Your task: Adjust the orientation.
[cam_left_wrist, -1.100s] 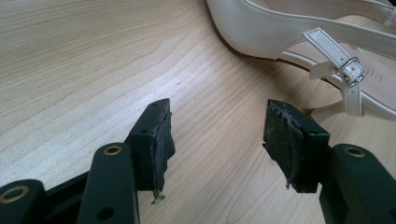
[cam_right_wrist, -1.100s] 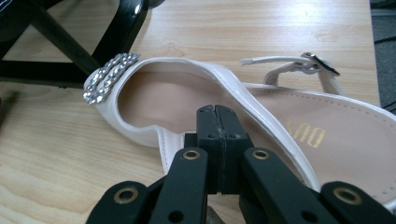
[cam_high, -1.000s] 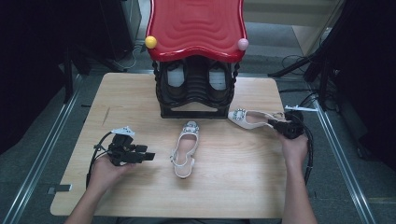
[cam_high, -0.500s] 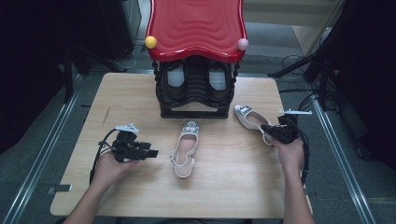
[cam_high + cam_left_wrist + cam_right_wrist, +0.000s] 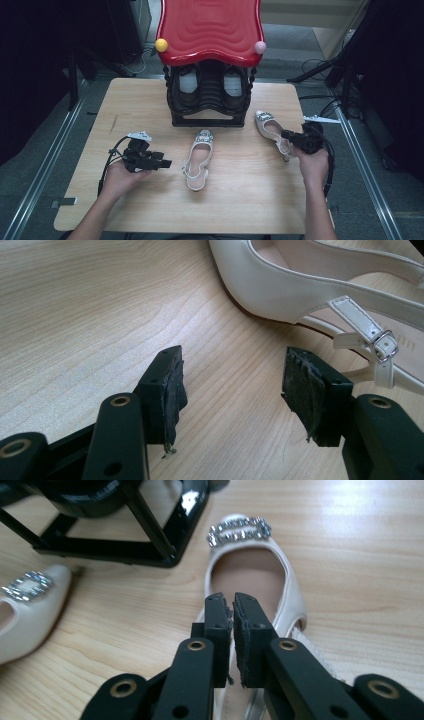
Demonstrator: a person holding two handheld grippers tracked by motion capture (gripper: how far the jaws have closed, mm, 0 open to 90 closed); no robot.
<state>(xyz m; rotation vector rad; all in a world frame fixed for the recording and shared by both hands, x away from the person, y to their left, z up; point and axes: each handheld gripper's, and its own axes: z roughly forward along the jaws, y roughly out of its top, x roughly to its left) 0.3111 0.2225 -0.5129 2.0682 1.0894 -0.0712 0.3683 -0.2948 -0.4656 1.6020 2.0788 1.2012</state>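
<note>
1. Right of the black shoe rack [image 5: 209, 100], my right tongs [image 5: 290, 136] are clamped on the right shoe [image 5: 267, 130]. In the right gripper view the jaws stand almost together on the back edge of its opening, though I cannot see how much material lies between them.
2. I judge this hold is for steering: gripped near the heel, the shoe can be swung so its jewelled buckle [image 5: 240, 530] faces the rack, as it does now.
3. In front of the rack, at its middle, the left shoe [image 5: 198, 159] lies flat on the counter [image 5: 150, 105], toe toward the rack and heel toward me.
4. Left of that shoe, my left tongs [image 5: 162, 163] have their jaws wide apart, gripping nothing. They sit low over the counter and point at the shoe's side, where the left gripper view shows its heel strap and small buckle [image 5: 384, 342]. I take this as lining up for a grasp.
5. Behind both shoes, the rack already carries dark shoes under a red seat [image 5: 210, 27], so I judge the pale pair is headed there.
6. Faint lettering shows beside the strap buckle, too cut off to read. I see no other writing.
</note>
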